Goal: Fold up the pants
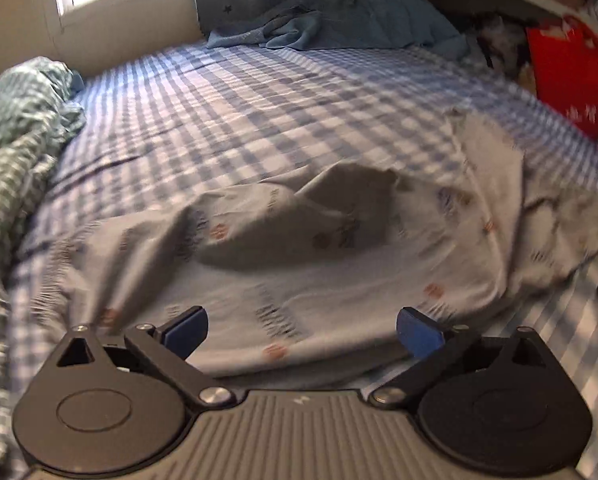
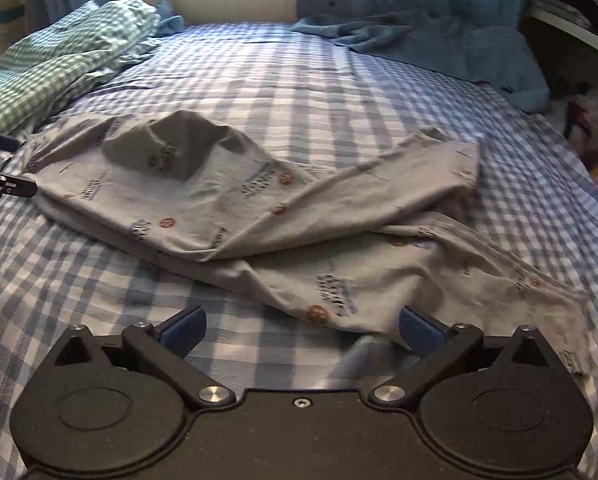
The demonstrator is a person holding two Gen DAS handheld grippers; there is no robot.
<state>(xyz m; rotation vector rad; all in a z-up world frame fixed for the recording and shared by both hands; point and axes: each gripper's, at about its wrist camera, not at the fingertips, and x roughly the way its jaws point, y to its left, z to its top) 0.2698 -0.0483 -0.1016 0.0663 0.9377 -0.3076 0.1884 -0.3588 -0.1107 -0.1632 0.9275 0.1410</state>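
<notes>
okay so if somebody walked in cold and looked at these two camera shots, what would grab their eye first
Most likely the grey printed pants, lying rumpled and partly doubled over in the middle of the blue checked bed sheet. Next, the two open grippers low in the frames: the left gripper right over the cloth, the right gripper at the near hem. Farther off, a green checked blanket is bunched at the left and a red bag stands at the right.

Two black grippers, blue pads, silver screws, round hubs; apparently ribbed grey base, left.
</notes>
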